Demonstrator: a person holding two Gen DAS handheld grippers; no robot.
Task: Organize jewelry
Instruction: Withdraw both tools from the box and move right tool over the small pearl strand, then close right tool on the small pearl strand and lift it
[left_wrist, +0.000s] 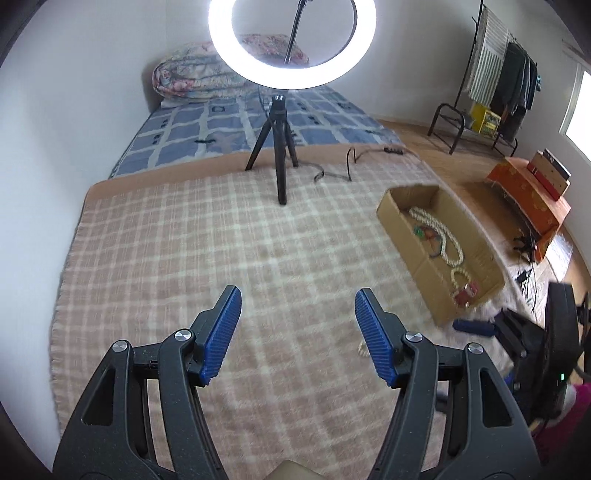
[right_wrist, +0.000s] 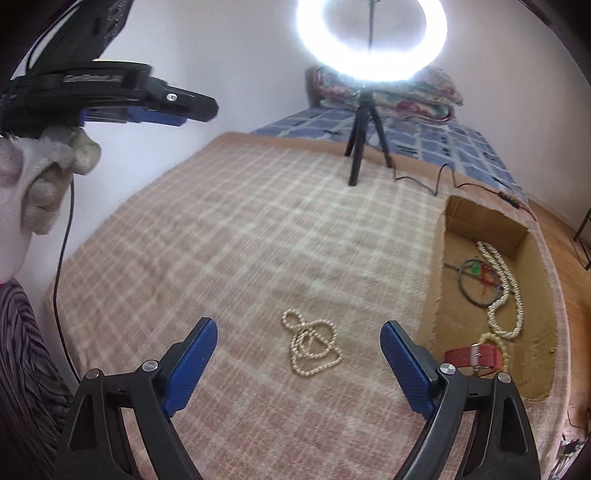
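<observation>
The left tool (left_wrist: 297, 332) hangs over the plaid blanket (left_wrist: 221, 240) with its blue pads (left_wrist: 221, 332) spread well apart and nothing between them; they touch nothing. In its own view the cardboard box (left_wrist: 397, 218) lies at about two o'clock from the pads, and the tip of the right tool (left_wrist: 476, 326) shows just beyond the box's near corner, at about three o'clock.

The right tool (right_wrist: 299, 363) is also spread, jaws wide and empty, with no pad pressing on anything. A loose bead necklace (right_wrist: 310, 347), cream-coloured and coiled in loops, lies on the blanket between the two pads as the right wrist view sees it, a little ahead of them; whether the pads are down at its level cannot be told. The box sits at about two o'clock from this tool, its near wall just beyond the right-hand pad. Inside it lie a long white bead string (right_wrist: 506, 291), a dark ring with green and red bits (right_wrist: 476, 280), a red strap (right_wrist: 469, 356) and a smaller cream bead loop (right_wrist: 496, 341).

At ten o'clock in the right wrist view the left tool (right_wrist: 166, 110) appears from the side, held in a gloved hand (right_wrist: 48, 173). At twelve o'clock a lit ring light (right_wrist: 371, 37) stands on a small black tripod (right_wrist: 360, 147) at the blanket's far edge, with the blue patterned bed cover (right_wrist: 443, 144) behind.
</observation>
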